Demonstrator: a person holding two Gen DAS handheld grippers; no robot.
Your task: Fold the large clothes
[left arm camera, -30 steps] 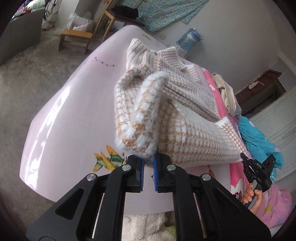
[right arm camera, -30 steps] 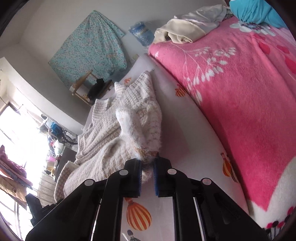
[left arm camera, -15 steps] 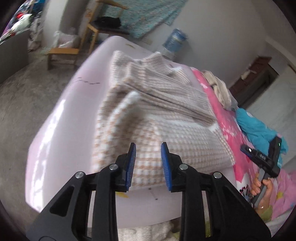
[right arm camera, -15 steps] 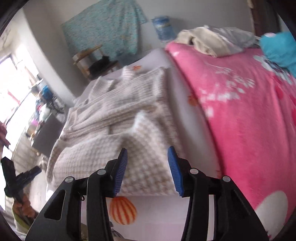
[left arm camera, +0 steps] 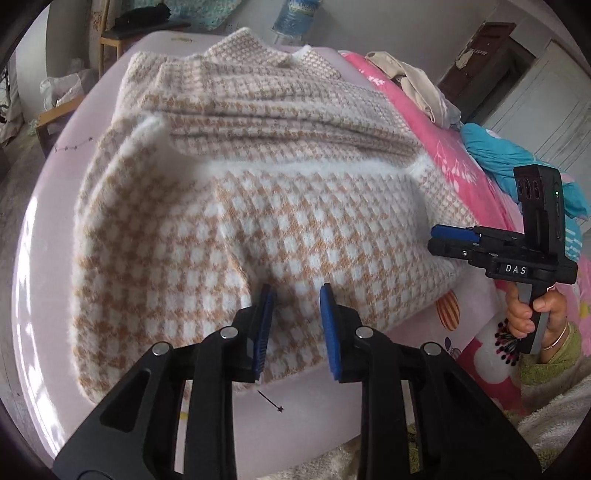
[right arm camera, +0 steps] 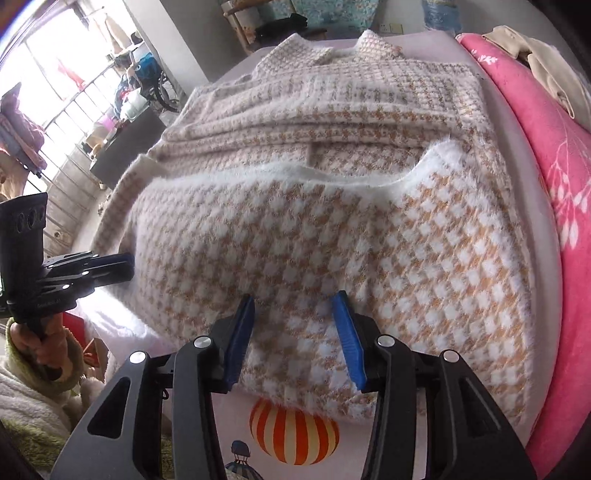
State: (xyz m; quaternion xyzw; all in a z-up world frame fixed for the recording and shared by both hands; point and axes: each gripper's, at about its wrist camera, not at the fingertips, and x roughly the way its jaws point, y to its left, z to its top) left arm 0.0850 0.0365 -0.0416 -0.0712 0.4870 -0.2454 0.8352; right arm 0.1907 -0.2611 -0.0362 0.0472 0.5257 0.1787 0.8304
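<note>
A large fuzzy cream-and-tan houndstooth garment (left arm camera: 258, 206) lies folded on the pale pink bed sheet (left arm camera: 48, 258), its bottom half doubled up over the top half. It also shows in the right wrist view (right arm camera: 332, 221). My left gripper (left arm camera: 295, 328) is open and empty, just above the folded near edge. My right gripper (right arm camera: 295, 332) is open and empty over the same edge, further right. The right gripper also shows in the left wrist view (left arm camera: 454, 240), and the left gripper in the right wrist view (right arm camera: 110, 269).
A bright pink floral blanket (right arm camera: 546, 140) covers the bed's right side, with a beige garment (left arm camera: 417, 85) and a turquoise one (left arm camera: 509, 155) piled on it. A wooden chair (left arm camera: 122, 33) and a water bottle (left arm camera: 291, 18) stand beyond the bed. A balloon print (right arm camera: 295, 432) marks the sheet.
Both grippers held the garment's bottom edge a second ago. They laid it down over the upper half, opened and let go, and have drawn back a little.
</note>
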